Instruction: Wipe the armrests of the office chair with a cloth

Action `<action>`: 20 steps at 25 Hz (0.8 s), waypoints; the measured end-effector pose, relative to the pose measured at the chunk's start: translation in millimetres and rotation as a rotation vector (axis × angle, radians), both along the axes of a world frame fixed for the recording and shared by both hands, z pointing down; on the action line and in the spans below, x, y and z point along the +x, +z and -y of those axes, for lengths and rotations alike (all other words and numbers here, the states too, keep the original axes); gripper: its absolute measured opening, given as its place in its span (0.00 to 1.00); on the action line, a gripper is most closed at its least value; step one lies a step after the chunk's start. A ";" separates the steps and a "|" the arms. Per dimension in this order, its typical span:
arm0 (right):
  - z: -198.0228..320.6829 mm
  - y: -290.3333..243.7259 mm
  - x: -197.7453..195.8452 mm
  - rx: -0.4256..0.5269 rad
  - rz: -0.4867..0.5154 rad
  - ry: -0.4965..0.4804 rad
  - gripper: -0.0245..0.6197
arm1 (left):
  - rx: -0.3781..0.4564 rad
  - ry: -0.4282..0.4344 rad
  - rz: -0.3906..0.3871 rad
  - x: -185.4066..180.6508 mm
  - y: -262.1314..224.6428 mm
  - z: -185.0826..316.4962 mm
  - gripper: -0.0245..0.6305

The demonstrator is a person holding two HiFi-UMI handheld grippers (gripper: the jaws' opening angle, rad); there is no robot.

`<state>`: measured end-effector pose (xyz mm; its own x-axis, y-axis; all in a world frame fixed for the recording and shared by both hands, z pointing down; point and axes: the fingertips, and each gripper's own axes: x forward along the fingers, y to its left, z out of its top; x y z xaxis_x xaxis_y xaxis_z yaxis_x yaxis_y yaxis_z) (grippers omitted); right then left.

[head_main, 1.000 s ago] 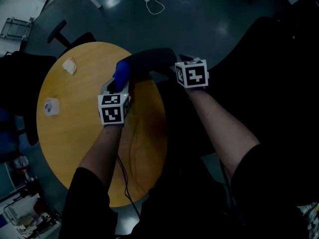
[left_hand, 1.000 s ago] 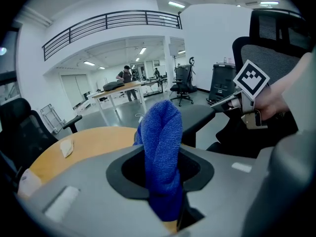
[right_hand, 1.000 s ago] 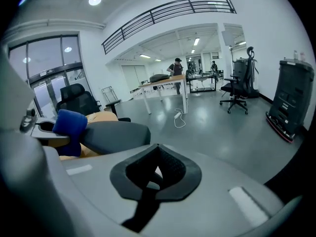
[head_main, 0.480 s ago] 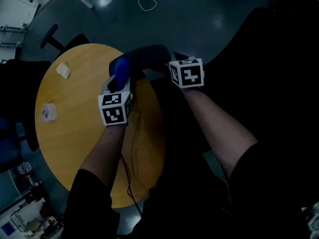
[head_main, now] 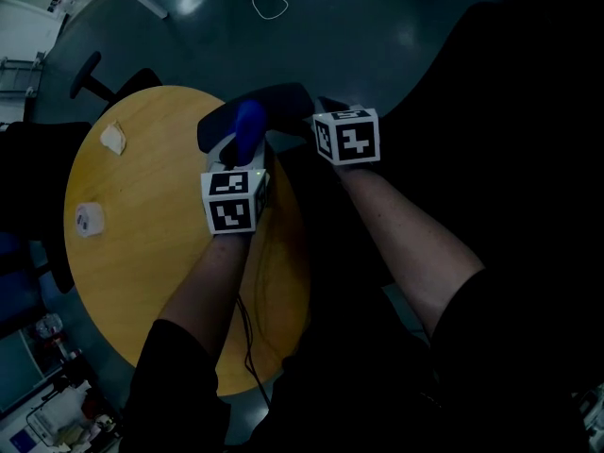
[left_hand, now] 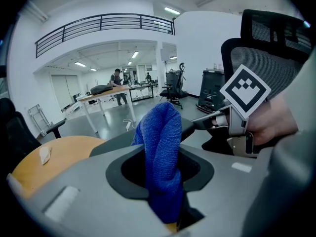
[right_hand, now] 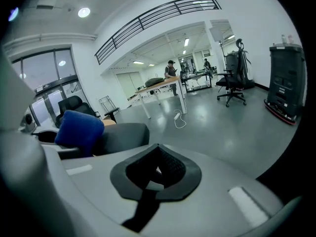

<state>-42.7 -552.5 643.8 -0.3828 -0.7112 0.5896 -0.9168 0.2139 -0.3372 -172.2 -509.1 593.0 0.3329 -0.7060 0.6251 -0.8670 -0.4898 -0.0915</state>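
Head view, quick check: where's the cloth against your left tool?

— I read the blue microfibre cloth (left_hand: 160, 147) pinched in my left gripper (left_hand: 167, 204), jaws clamped on its lower part. The remainder stands up past the tips in a rounded fold. That fold sits on the near end of the dark armrest (head_main: 283, 102), which shows at the far edge of the round wooden table (head_main: 142, 272).

— And the right?

— My right gripper (right_hand: 150, 181): jaws together, nothing between them. Its tips lie just beside the armrest's other end; I can't tell whether they touch. From that camera the cloth shows off to the left, apart from the tool.

— Any writing?

— Each gripper's cube carries black-and-white square markers. On the table, well apart from the cloth, are a crumpled pale scrap (head_main: 113, 138) and a small white item (head_main: 92, 220) with a blue mark, too small to read. Behind my right hand (left_hand: 269, 122) rises the mesh chair backrest (left_hand: 276, 48).
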 end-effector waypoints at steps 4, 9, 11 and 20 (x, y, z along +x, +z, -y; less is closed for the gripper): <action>-2.4 3.3 -0.3 -0.016 0.052 0.007 0.02 | -0.005 0.039 -0.007 17.7 -0.7 1.6 0.24; -6.0 8.3 -3.8 -0.029 0.068 0.010 0.02 | -0.017 0.166 -0.026 61.5 2.4 -6.3 0.24; -5.1 8.7 -6.2 -0.030 0.076 0.005 0.02 | -0.023 0.194 -0.050 78.5 1.9 -6.5 0.24; -8.3 4.3 -2.2 -0.022 0.104 -0.019 0.04 | -0.008 0.194 -0.149 90.7 -24.3 -1.8 0.24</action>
<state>-44.9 -544.2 648.1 -0.4561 -0.6904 0.5615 -0.8725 0.2228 -0.4348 -81.5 -507.3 568.7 0.5508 -0.6146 0.5647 -0.7600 -0.6490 0.0349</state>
